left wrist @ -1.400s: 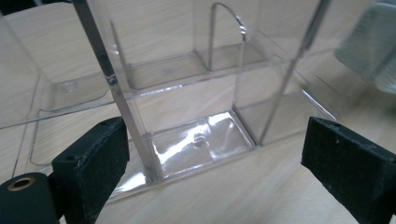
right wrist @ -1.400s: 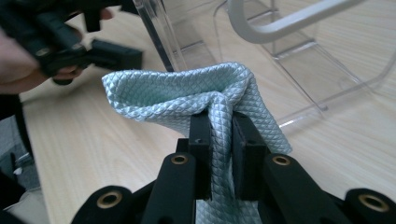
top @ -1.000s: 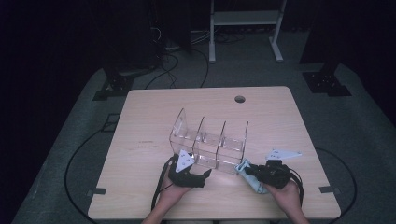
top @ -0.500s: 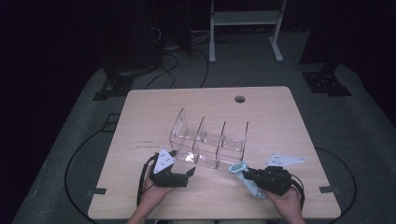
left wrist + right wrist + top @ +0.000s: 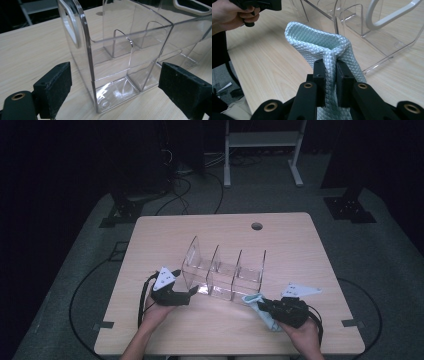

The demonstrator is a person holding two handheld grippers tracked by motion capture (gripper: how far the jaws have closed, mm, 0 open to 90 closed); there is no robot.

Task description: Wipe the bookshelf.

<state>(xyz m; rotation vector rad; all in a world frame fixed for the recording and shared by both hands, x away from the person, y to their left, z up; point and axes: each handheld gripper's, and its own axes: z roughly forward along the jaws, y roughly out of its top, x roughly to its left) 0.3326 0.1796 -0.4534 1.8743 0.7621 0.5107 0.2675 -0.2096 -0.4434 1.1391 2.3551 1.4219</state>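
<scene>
I have the clear acrylic organizer (image 5: 225, 272) standing on the wooden table (image 5: 300, 250), a little below the centre of the high view, its three compartments running from left to lower right. My left gripper (image 5: 192, 291) sits at the lower left of that frame, aimed rightward at the organizer's near left end. In the left gripper view its jaws stand wide apart, one pad (image 5: 53, 88) at the lower left and the other at the lower right, with the organizer's end compartment (image 5: 117, 65) rising between them; neither pad touches the plastic. Those jaws have just been closing a little, yet nothing is gripped. The compartment's left wall carries an oval cut-out handle near the top left of that view.

My right gripper (image 5: 260, 304) lies at the lower right of the high view, just below the organizer's right end. Its jaws are pressed together on a pale green quilted cloth (image 5: 322, 47): in the right gripper view the fabric is pinched between the two black pads at lower centre and bulges upward in a folded loop toward the middle of the frame. The cloth's upper edge sits near the organizer's base, though I cannot tell if it touches. The hand (image 5: 235, 15) holding the left gripper shows in the upper left corner of that view.
</scene>
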